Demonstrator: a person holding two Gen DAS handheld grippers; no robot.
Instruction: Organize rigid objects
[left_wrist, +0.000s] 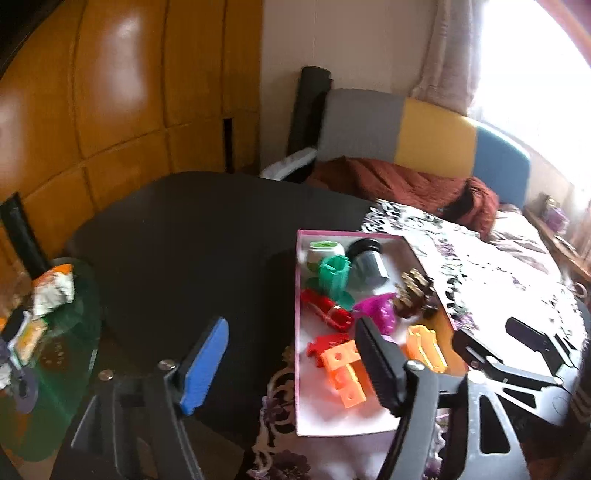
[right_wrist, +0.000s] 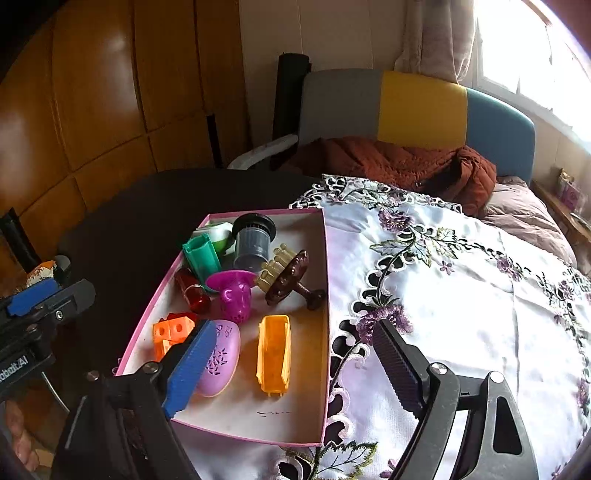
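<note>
The only readable writing is a white mark on the left gripper (right_wrist: 33, 299), seen at the left edge of the right wrist view, partly cut off and ending in "AI". The pink-rimmed box (right_wrist: 325, 295) sits on the dark surface (left_wrist: 184, 229), its right side on an embroidered cloth (right_wrist: 461, 295). Inside lie an orange tray (right_wrist: 274, 354), a lilac oval case (right_wrist: 221, 358), orange blocks (right_wrist: 171, 332) and a brown brush (right_wrist: 291, 277). The right gripper (right_wrist: 291, 365) hovers with jaws wide and empty; the left's jaws also gape, empty. The left wrist view is blurred.

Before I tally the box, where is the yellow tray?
Right wrist view: the yellow tray lies on the pink box's floor near its right wall, right of the lilac oval case.
</note>
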